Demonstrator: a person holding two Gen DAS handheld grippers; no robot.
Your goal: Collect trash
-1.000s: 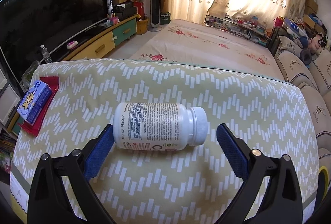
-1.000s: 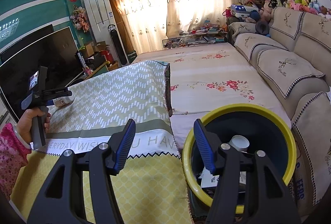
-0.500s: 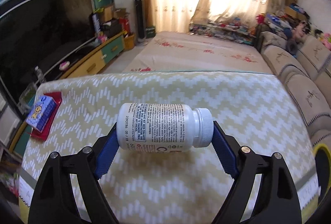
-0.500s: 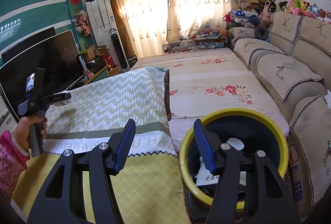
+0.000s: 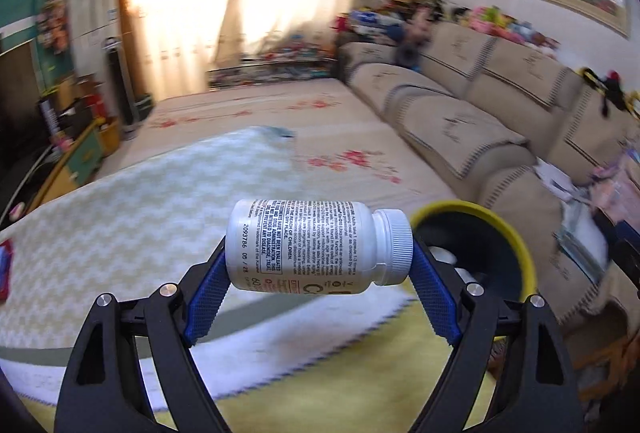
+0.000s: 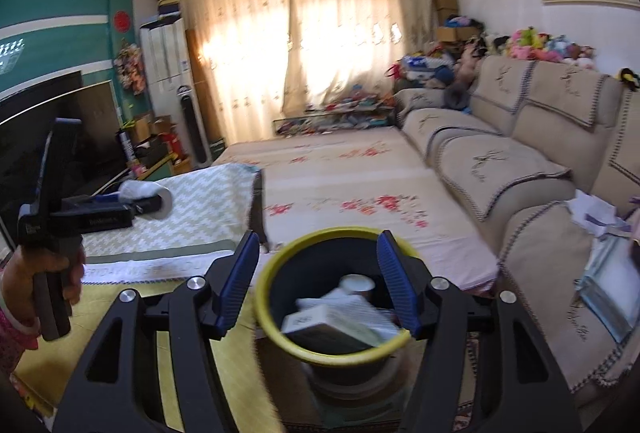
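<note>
A white pill bottle [image 5: 312, 245] with a ribbed cap lies crosswise in my left gripper [image 5: 318, 253], whose blue pads press on its base and cap. It hangs in the air above the table's edge. Just right of it and lower stands the yellow-rimmed dark bin [image 5: 516, 245]. In the right wrist view the same bottle [image 6: 146, 195] shows at the left, carried by a hand [image 6: 44, 265]. My right gripper [image 6: 318, 239] hovers over the bin [image 6: 272, 297], its jaws opening, with nothing between the pads. A white box [image 6: 332, 325] and a cup [image 6: 356, 283] lie inside the bin.
The table with the zigzag cloth [image 5: 120, 217] fills the left. A beige sofa [image 6: 500, 161] runs along the right, with papers [image 6: 600, 285] on its near seat. A flowered mat [image 6: 360, 185] lies beyond the bin. A TV [image 6: 40, 137] stands at the left.
My left gripper closed on the bottle, lifted it off the table and swung right toward the bin. The right gripper shifted, so the bin now sits between its fingers.
</note>
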